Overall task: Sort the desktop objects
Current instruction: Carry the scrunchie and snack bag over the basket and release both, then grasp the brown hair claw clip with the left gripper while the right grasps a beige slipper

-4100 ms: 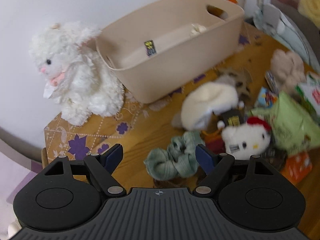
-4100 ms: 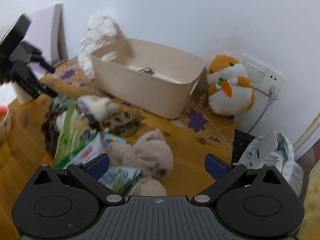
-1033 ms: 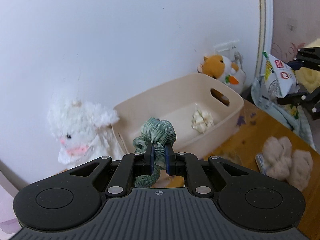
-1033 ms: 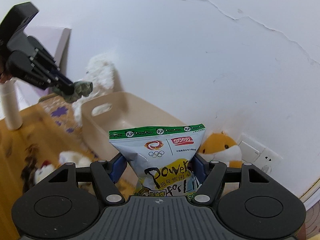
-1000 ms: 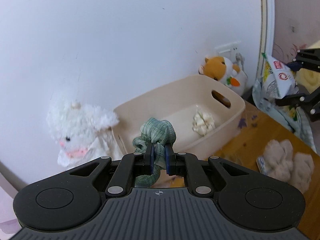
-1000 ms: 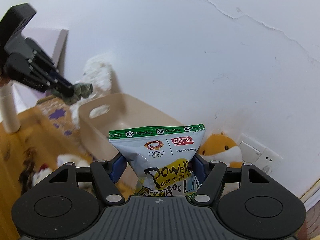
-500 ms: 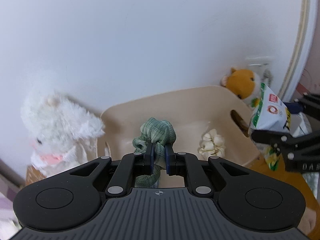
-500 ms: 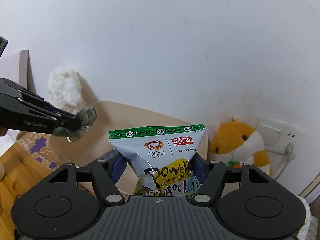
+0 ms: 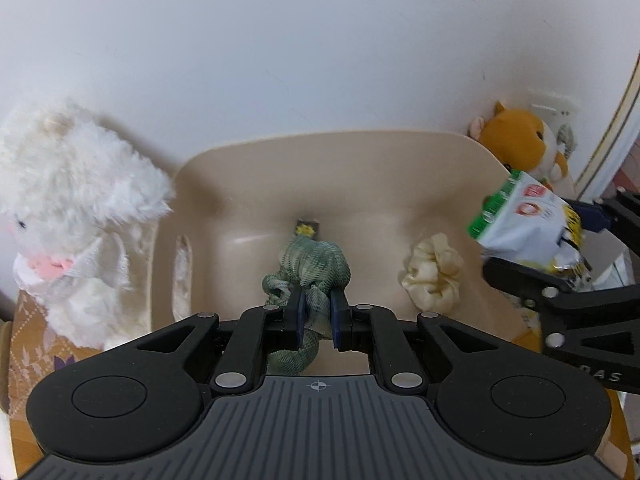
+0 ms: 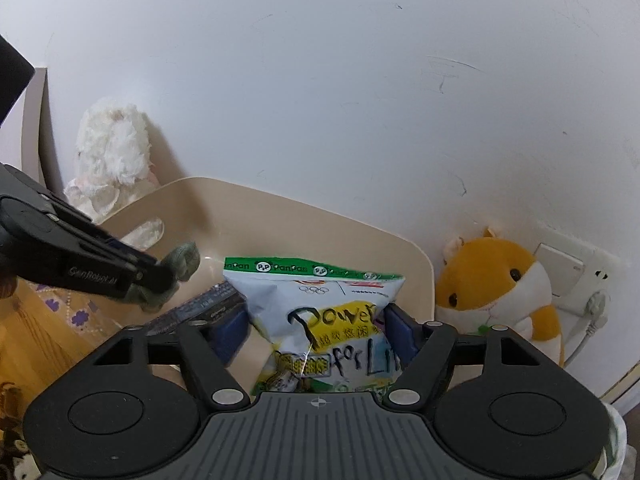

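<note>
My left gripper (image 9: 318, 316) is shut on a green plaid scrunchie (image 9: 310, 268) and holds it above the open beige bin (image 9: 248, 160). A cream scrunchie (image 9: 432, 276) lies inside the bin. My right gripper (image 10: 318, 336) is shut on a white and green snack bag (image 10: 316, 312), held over the bin's (image 10: 280, 208) right part. The left view shows the right gripper (image 9: 560, 256) with the bag (image 9: 524, 220) at the bin's right end. The right view shows the left gripper (image 10: 156, 276) with the scrunchie (image 10: 182, 262).
A white plush lamb (image 9: 68, 216) stands left of the bin against the wall. An orange hamster plush (image 10: 500, 284) sits right of the bin by a wall socket (image 10: 576, 280). The wooden desk with a purple-flower mat (image 10: 60, 312) lies at the left.
Both grippers have moved in over the bin with their loads. The snack bag has tilted and sits lower between the right fingers.
</note>
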A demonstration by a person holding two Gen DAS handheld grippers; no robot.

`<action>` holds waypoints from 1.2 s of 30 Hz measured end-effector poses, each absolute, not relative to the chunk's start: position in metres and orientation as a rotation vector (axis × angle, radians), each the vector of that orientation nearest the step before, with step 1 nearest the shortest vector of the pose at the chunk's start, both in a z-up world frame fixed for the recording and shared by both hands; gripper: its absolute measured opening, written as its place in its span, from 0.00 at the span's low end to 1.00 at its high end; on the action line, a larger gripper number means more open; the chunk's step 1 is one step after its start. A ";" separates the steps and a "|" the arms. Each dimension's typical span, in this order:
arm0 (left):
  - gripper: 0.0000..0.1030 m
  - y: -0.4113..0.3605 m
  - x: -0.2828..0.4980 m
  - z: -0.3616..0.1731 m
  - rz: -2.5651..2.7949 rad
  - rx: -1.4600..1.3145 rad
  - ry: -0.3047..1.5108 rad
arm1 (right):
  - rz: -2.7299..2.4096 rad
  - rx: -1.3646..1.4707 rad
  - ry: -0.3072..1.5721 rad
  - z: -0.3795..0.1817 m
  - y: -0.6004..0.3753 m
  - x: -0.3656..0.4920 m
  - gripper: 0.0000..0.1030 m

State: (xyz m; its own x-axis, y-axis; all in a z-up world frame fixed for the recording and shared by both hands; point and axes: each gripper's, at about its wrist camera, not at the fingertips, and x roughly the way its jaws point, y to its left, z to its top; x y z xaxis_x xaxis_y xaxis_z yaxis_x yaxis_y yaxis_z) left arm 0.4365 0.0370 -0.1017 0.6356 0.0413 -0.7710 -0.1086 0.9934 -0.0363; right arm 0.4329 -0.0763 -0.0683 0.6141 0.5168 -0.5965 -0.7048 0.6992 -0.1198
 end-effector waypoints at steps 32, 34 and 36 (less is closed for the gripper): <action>0.79 0.091 0.289 -0.124 0.303 -0.200 0.996 | 0.591 -0.260 0.715 -0.087 -0.240 0.326 1.00; 0.79 0.097 0.279 -0.132 0.337 -0.217 1.025 | 0.582 -0.242 0.735 -0.092 -0.249 0.317 1.00; 0.79 0.101 0.268 -0.137 0.366 -0.227 1.045 | 0.575 -0.231 0.753 -0.096 -0.257 0.308 1.00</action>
